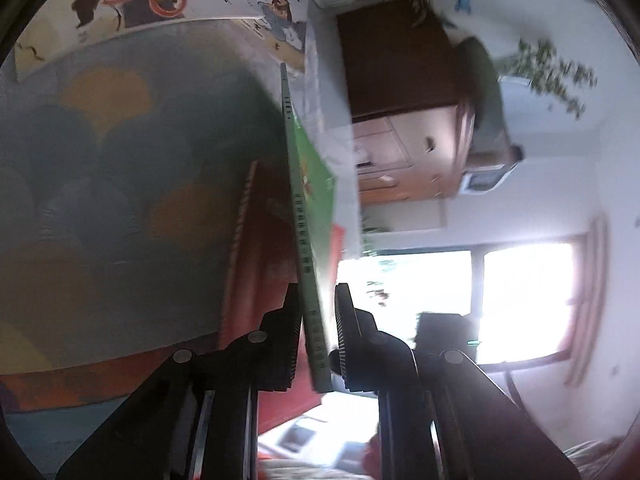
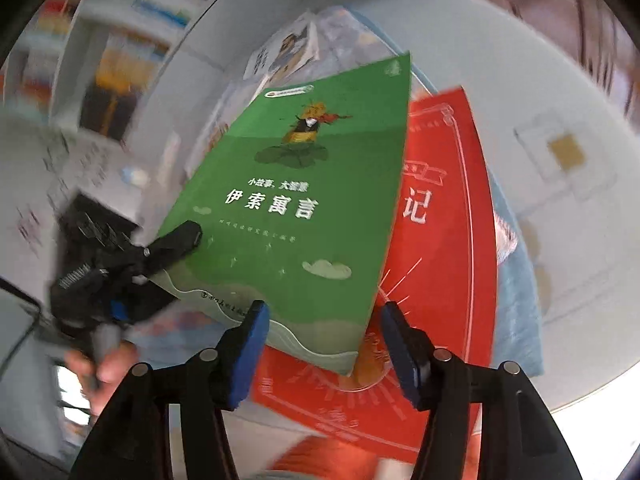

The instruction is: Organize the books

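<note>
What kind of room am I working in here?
Probably a lived-in home room: a wooden cabinet with drawers, a bright window, leafy houseplants, and blurred shelves of books.

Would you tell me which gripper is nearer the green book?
Left. The left gripper is clamped on the green book at its edge; the right gripper hovers open just above its lower corner, not touching.

Daylight from a blown-out window [image 1: 480, 300]; left view dim and soft, right view brighter with motion blur at left; fisheye curvature, dark corners.
</note>
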The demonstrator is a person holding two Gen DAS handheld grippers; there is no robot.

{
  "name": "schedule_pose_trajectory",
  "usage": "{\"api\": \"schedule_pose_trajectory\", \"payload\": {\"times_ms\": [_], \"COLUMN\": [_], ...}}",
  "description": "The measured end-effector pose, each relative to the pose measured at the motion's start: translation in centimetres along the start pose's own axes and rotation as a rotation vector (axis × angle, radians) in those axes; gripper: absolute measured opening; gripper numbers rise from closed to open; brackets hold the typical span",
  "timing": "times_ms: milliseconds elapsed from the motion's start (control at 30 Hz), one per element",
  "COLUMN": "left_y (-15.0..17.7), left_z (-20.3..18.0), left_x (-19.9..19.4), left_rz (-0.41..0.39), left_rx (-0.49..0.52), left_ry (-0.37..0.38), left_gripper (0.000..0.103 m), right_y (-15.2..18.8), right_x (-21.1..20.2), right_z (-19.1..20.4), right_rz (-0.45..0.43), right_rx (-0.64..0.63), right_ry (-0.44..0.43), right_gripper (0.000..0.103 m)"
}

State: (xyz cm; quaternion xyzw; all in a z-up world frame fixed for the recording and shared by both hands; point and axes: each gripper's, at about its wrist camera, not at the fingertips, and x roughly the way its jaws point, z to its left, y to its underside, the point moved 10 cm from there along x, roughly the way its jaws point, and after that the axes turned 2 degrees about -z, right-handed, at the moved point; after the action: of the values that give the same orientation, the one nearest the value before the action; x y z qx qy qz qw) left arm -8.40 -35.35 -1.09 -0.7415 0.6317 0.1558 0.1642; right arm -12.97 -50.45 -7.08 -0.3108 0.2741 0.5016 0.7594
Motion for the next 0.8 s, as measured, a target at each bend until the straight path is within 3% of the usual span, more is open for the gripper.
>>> {"api": "schedule_pose_trajectory", "payload": {"times_ms": [233,333,367,467,567,700,800], "left_y": [-0.3,0.0,0.1,0.4,1.0,1.6,1.6], "left_z": [-0.4,0.1,0.2,1.1,1.8,1.7,1.1], "left_x": [0.2,0.5,0.7,1.0,1.4,1.9,1.6], "left_rz": [0.014,0.032,0.034,0.051,0.083,0.133,0.149], "left_rx": [-0.081,-0.076,-0.069,0.008,0.119,0.205,0.275], "left_ry": [0.088,0.058,0.037,-0.095,-0.225,-0.263,-0.282], "left_gripper": [0.013,0.013,0.012,0.012,0.012,0.012,0.014], "right_y": [-0.5,-1.4,-1.6,-2.1,-2.1,-1.6,-1.3], "right_x": [0.6,1.7,1.9,2.0,1.9,1.6,1.3], "right_z": [0.1,0.4,0.7,1.0,1.7,3.5,4.7], "right_rz": [0.045,0.048,0.029,0.006,-0.025,-0.044,-0.05], "right_rx": [0.239,0.323,0.332,0.264,0.057,-0.236,-0.384], "right_ry": [-0.306,-0.4,-0.407,-0.331,-0.137,0.067,0.139], "right_gripper": [0.057,0.057,0.049,0.031,0.029,0.029,0.029]}}
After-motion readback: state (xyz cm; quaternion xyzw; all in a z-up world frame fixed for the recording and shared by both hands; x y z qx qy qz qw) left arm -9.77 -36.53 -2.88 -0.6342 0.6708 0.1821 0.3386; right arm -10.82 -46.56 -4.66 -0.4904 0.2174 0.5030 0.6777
